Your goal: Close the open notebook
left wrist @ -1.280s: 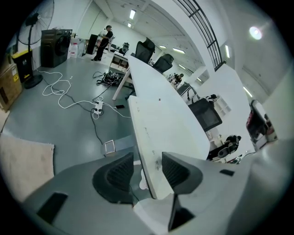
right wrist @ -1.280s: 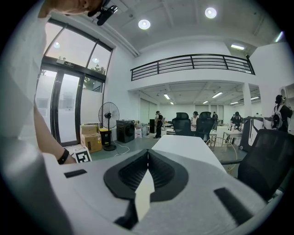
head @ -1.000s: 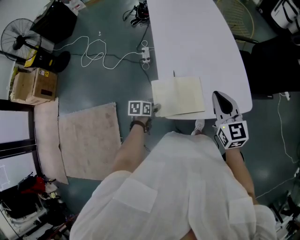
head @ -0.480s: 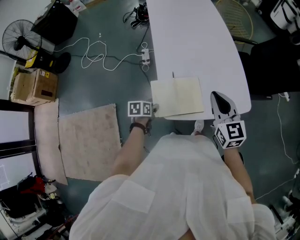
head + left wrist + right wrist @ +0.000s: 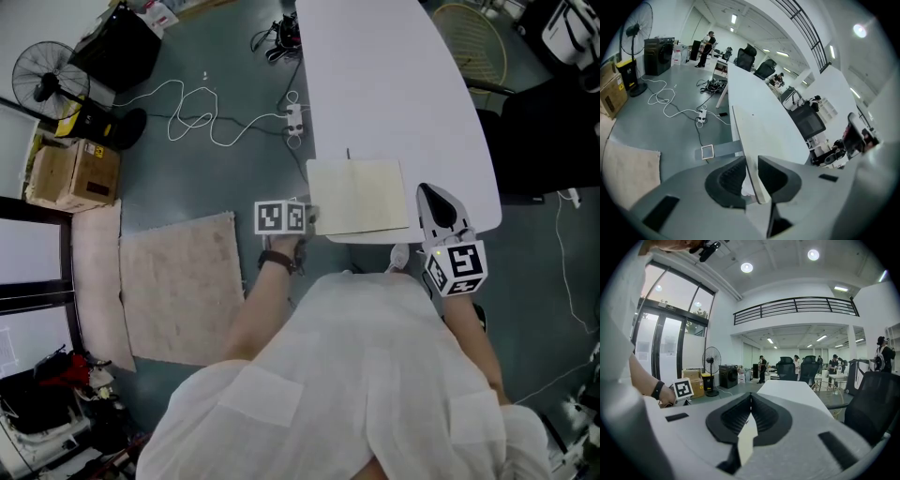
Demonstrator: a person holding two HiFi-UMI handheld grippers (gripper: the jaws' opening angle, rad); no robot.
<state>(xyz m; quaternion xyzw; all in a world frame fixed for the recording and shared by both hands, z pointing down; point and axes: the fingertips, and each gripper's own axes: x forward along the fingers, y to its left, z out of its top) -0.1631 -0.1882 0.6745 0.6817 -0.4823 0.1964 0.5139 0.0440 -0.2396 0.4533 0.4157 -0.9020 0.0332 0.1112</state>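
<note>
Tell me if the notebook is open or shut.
Open: cream pages of the notebook face up on the table; the left gripper, jaws just closing, pinches its left edge.

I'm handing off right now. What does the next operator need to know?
The left gripper has just been closing its jaws and now looks clamped on the left edge of the notebook.
The right gripper is shut and empty, to the right of the notebook.
The notebook lies open near the front edge of the table.
Done: left leaf gripped.
Left to do: fold it over to the right, then release.
</note>
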